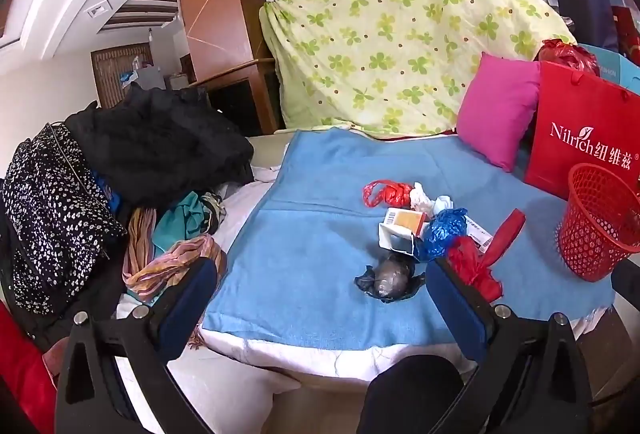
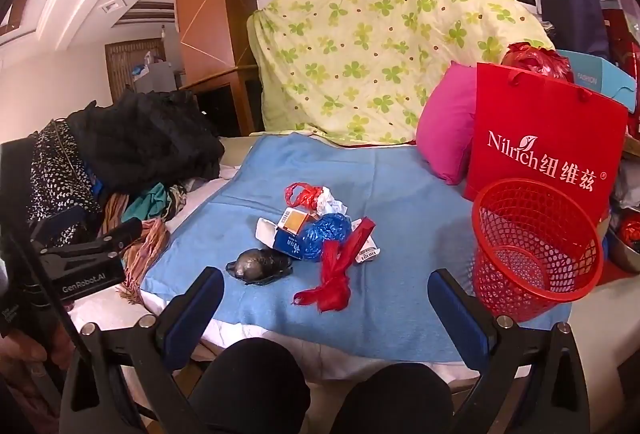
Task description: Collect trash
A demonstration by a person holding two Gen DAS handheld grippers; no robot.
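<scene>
Both grippers, left [image 1: 322, 298] and right [image 2: 326, 300], hung with jaws wide apart, holding nothing. Beyond them, on the blue cloth [image 2: 400, 174], lay the trash [image 2: 316, 230]: bags, cartons, paper. The red basket [image 2: 536, 246] stood just right, tilted, before a red bag [image 2: 544, 138].

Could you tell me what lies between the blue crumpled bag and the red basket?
A red plastic strip, then bare blue blanket, shown in the right wrist view.

Bare blue blanket [image 2: 400, 194] lies open in front of and left of the trash heap [image 2: 316, 230]. The red basket [image 2: 536, 250] and red bag [image 2: 544, 138] wall the right; clothes [image 2: 140, 142] crowd the left.
</scene>
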